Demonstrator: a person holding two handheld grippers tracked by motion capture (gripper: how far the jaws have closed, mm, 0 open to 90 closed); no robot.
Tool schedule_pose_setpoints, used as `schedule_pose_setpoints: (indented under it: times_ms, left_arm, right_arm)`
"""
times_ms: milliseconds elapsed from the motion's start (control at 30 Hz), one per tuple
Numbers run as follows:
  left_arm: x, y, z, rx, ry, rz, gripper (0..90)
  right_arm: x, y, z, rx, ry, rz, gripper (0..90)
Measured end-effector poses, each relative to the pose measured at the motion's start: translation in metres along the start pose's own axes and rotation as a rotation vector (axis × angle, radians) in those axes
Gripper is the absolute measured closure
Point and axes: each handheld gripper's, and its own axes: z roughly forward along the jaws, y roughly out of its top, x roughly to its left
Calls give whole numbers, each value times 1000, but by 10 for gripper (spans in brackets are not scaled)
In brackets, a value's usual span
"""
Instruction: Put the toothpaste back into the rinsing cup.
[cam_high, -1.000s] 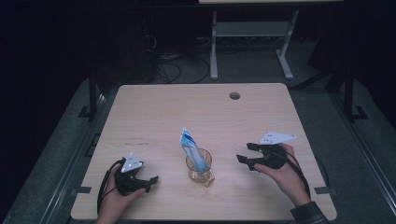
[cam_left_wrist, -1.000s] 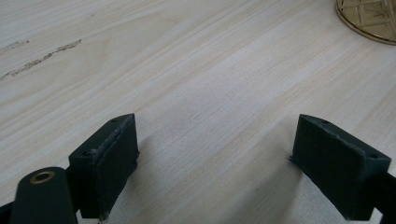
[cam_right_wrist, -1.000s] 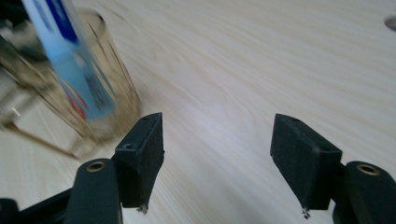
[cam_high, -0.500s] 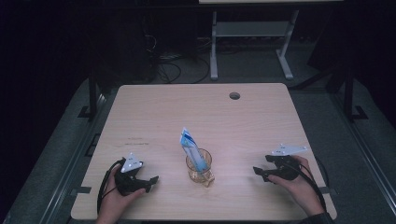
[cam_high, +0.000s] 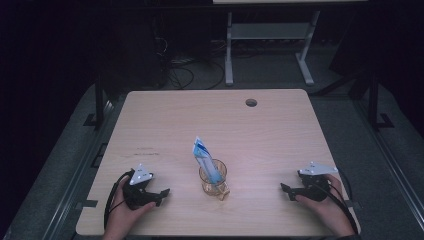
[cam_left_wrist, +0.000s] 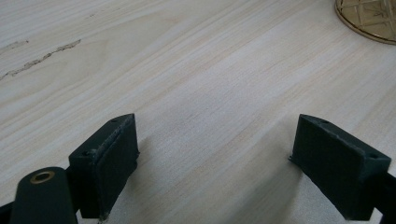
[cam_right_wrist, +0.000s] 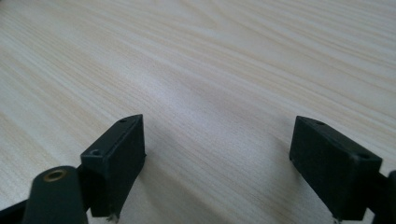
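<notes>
Standing in a clear glass cup (cam_high: 213, 179) near the front middle of the wooden counter (cam_high: 270, 135), a blue-and-white tube (cam_high: 204, 159) leans with its long axis close to upright, its flat crimped top tipped toward the far left and its lower end down inside the cup. The cup rests on the counter between the two grippers, apart from both; its amber-tinted base also shows at the top right corner of the left gripper view (cam_left_wrist: 369, 21).

The left gripper (cam_high: 159, 194) lies low at the front left, pointing right toward the cup, its jaws spread with bare wood between them (cam_left_wrist: 212, 149). The right gripper (cam_high: 286, 190) sits at the front right, pointing left toward the cup, jaws spread wide over bare wood (cam_right_wrist: 215, 154).

Compared with a second ago, the right gripper has come down and drawn nearer to the front right corner of the counter, and its jaws have just been opening with nothing between them. The left gripper, the cup and the tube stay where they were.
</notes>
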Motion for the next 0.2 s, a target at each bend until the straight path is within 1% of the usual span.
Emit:
schedule_pose_setpoints:
  times_ms: [33,200]
  left_arm:
    - [0,0,0,1,0,1,132]
    - [0,0,0,0,0,0,131]
  right_arm:
    - [0,-2,0,-9,-2,2,166]
    - [0,-2,-1,-5,-4,2,149]
